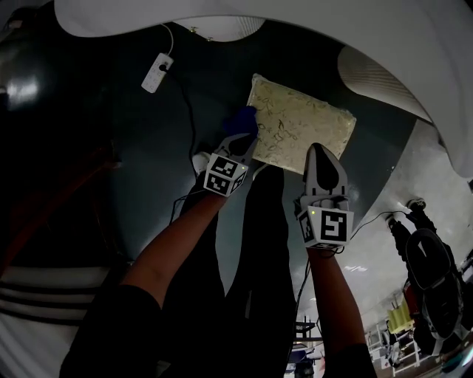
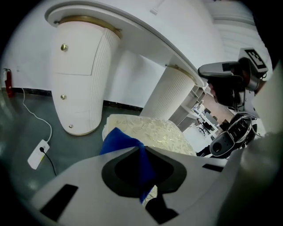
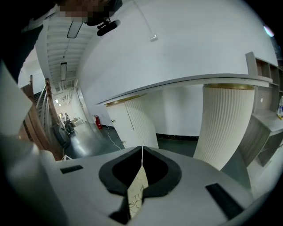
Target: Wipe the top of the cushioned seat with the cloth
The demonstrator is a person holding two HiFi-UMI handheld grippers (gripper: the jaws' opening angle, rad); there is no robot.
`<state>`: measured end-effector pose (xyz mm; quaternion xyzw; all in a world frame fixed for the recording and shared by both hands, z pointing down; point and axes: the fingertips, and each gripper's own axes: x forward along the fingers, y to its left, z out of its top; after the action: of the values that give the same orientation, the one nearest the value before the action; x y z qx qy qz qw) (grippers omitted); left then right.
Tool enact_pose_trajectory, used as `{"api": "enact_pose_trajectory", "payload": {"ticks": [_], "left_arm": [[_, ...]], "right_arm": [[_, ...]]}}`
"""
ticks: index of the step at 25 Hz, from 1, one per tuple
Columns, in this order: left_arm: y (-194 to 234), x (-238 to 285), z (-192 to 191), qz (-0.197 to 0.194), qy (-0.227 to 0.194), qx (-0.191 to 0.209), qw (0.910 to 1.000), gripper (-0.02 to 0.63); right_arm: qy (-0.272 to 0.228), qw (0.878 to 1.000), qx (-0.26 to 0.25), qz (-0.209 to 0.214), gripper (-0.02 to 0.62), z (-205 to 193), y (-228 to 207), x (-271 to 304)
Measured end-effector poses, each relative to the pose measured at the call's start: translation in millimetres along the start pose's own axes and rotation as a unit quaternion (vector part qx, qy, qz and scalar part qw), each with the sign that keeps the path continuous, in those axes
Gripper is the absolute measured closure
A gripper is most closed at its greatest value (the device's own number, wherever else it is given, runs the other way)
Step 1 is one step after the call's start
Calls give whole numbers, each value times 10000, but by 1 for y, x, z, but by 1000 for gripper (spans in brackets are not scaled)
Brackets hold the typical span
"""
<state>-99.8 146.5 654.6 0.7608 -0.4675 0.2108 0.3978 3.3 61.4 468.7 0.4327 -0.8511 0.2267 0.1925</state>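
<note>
The cushioned seat (image 1: 299, 131) has a cream patterned top and stands on the dark floor under the desk's edge. My left gripper (image 1: 238, 146) is at the seat's left edge, shut on a blue cloth (image 1: 242, 120) that bunches out past its tips. In the left gripper view the blue cloth (image 2: 126, 148) hangs between the closed jaws of the left gripper (image 2: 140, 150), with the seat (image 2: 161, 132) just beyond. My right gripper (image 1: 323, 164) lies over the seat's near edge. In its own view the right gripper (image 3: 141, 150) is shut, and only a sliver of the seat's pattern (image 3: 137, 194) shows below.
A white desk top (image 1: 295, 22) curves overhead on two ribbed pedestals (image 2: 82, 75) (image 2: 170, 95). A white power strip (image 1: 157, 72) and its cable lie on the floor left of the seat. A black wheeled chair (image 1: 429, 280) stands at the far right.
</note>
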Motion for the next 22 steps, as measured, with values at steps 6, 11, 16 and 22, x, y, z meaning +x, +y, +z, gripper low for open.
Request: {"api": "enact_pose_trajectory", "payload": {"ticks": [6, 11, 16, 22], "left_arm": [[-8, 19, -8, -112, 69, -175, 9998, 571], [-10, 30, -18, -98, 243, 10, 9997, 571], [-17, 36, -20, -116, 351, 342, 9987, 571], [-24, 41, -20, -138, 447, 421, 9980, 571]], "right_arm": [[19, 9998, 183, -61, 558, -9, -13, -10], [6, 9998, 213, 22, 558, -14, -15, -13], [16, 9998, 177, -1, 558, -19, -32, -22], [-6, 9996, 225, -178, 558, -23, -59, -35]]}}
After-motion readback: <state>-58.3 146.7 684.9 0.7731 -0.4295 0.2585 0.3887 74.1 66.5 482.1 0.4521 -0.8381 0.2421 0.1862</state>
